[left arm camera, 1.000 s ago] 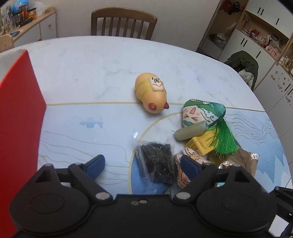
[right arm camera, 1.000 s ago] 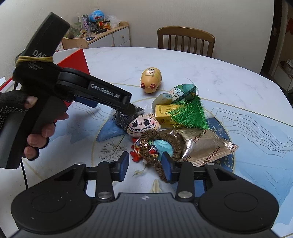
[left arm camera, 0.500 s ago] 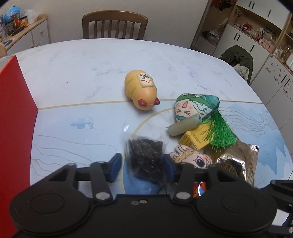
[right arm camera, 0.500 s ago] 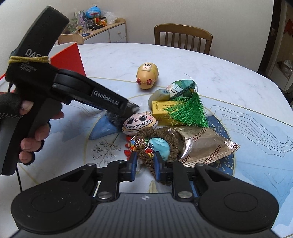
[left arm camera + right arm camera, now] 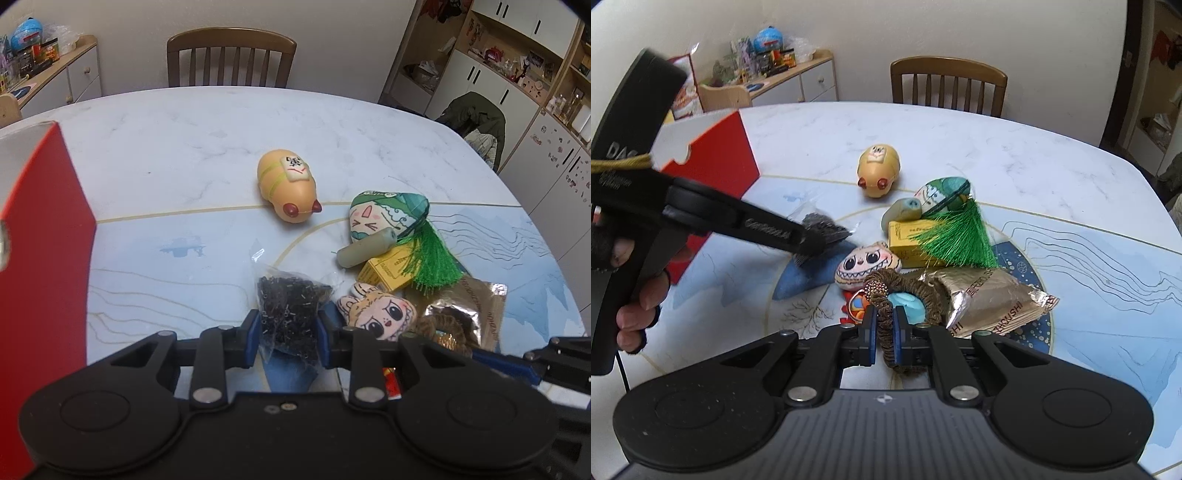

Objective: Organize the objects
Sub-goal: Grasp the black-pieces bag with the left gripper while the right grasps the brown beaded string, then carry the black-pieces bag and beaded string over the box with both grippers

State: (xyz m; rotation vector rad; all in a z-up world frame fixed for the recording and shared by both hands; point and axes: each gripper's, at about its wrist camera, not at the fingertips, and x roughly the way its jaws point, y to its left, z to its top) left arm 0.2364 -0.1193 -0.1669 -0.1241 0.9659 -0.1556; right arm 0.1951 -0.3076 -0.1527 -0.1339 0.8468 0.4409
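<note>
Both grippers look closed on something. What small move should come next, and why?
Probably lift the left gripper straight up: it is shut on the bag of black beads, beside the red box. The right gripper pinches the brown braided ring, which lies among other toys.

Soft, even indoor light, with faint shadows. Fisheye bends the table [image 5: 184,140] rim and darkens the corners. The foil packet [image 5: 993,299] glints. The left gripper [image 5: 809,240] is motion-blurred.
</note>
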